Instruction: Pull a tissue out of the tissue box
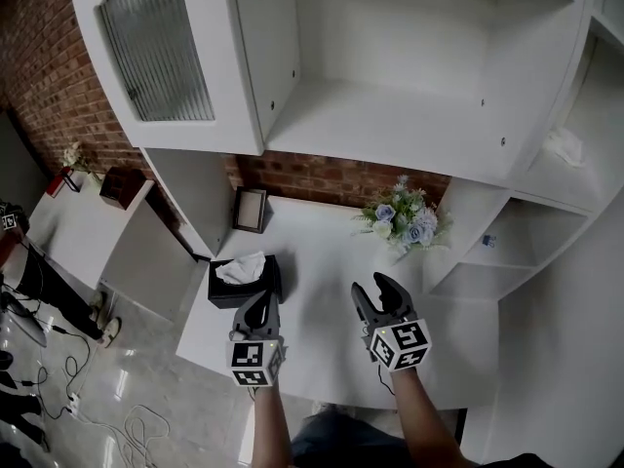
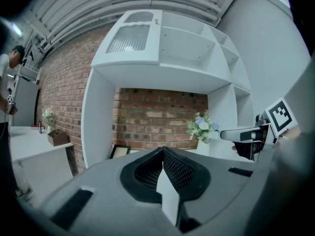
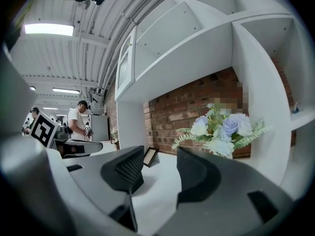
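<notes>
A black tissue box sits at the left edge of the white desk, with a white tissue standing up out of its slot. My left gripper hovers just in front of the box's right end, jaws shut on nothing. In the left gripper view its tips meet and the box is hidden below them. About a hand's width to the right, my right gripper stands open over bare desk. Nothing lies in the gap between its jaws.
A small picture frame leans on the brick wall behind the box. A bunch of artificial flowers stands at the back right. White shelves and a cabinet door hang overhead. A lower side table is left, and a person stands far off.
</notes>
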`<state>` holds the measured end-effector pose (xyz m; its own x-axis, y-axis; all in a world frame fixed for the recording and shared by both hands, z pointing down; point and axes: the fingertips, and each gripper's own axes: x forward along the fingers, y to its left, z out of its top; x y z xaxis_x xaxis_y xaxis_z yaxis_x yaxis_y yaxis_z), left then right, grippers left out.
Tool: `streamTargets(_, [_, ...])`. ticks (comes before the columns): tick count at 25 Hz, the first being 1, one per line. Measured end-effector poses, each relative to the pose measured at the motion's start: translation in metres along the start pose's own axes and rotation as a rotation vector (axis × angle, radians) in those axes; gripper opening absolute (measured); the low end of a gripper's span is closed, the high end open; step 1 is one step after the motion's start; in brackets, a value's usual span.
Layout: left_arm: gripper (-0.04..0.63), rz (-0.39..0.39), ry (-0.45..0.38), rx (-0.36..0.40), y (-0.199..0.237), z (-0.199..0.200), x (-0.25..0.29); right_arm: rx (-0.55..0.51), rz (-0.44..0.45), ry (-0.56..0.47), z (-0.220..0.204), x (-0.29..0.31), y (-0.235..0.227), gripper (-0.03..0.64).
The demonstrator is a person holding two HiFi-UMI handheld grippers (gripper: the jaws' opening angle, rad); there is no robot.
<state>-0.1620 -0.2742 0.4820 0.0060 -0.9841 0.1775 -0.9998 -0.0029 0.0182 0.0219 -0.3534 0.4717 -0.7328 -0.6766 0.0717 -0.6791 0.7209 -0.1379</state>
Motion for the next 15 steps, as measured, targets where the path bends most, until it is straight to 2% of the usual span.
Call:
streamTargets(7, [0.009, 0.018, 0.0, -0.02, 0.023, -0.002, -0.001, -0.051, 0.068, 0.018, 0.007, 0.035, 0.021, 0.196])
streamTargets(15, [0.009, 0.083, -0.001, -0.072, 0.06, -0.017, -0.007, -0.222, 0.27, 0.08, 0.026, 0.1, 0.07, 0.196])
